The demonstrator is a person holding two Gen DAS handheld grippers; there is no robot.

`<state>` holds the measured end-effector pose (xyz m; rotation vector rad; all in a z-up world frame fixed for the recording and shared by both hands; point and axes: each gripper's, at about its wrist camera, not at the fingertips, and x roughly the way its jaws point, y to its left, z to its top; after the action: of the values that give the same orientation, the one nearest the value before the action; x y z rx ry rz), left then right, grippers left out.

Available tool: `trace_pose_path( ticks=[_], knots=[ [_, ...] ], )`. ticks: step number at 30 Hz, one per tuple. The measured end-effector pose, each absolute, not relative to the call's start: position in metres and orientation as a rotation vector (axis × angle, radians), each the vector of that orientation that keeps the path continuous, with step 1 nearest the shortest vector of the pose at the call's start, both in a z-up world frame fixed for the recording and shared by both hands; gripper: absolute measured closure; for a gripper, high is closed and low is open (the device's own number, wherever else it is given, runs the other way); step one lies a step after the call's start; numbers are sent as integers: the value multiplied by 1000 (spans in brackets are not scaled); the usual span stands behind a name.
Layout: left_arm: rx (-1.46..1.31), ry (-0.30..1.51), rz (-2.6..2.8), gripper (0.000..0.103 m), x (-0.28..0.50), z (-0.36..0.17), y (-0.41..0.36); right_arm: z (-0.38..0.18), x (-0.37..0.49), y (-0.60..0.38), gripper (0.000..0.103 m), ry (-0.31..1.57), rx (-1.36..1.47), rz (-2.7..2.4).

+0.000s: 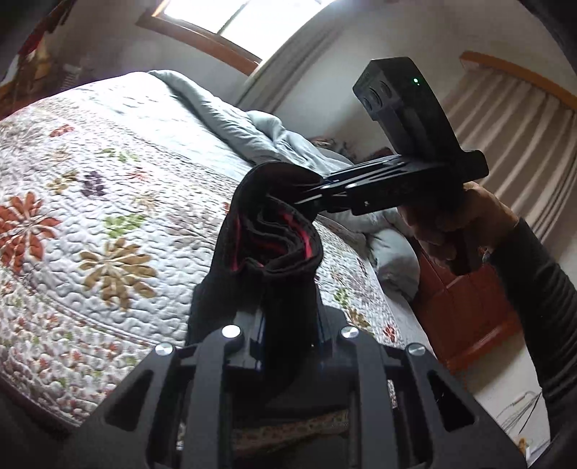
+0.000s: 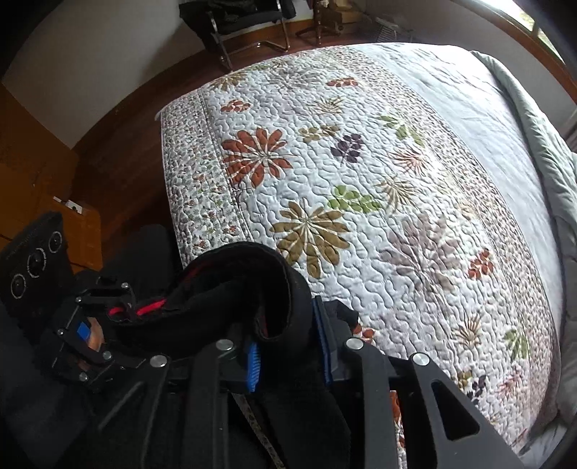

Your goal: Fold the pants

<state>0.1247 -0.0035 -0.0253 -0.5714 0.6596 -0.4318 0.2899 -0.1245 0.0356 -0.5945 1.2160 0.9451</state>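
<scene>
The pants run down between the left gripper fingers and out past the bottom edge of the left wrist view, so their legs and full length stay unseen, and the black cloth covers the pads there. In the right wrist view the same cloth hides the right gripper fingertips. The bed is cut off at the right edge, and the chair at the top edge.

pants | black, red-striped | bunched, held aloft over bed
</scene>
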Motion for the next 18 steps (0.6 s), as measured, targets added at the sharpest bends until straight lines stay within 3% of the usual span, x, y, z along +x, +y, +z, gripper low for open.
trace_pose_path(
  ticks=[18],
  knots=[
    [-391,727,-576,84,134,-45,-132,11,264,-279,80,1215,-420,819]
  ],
)
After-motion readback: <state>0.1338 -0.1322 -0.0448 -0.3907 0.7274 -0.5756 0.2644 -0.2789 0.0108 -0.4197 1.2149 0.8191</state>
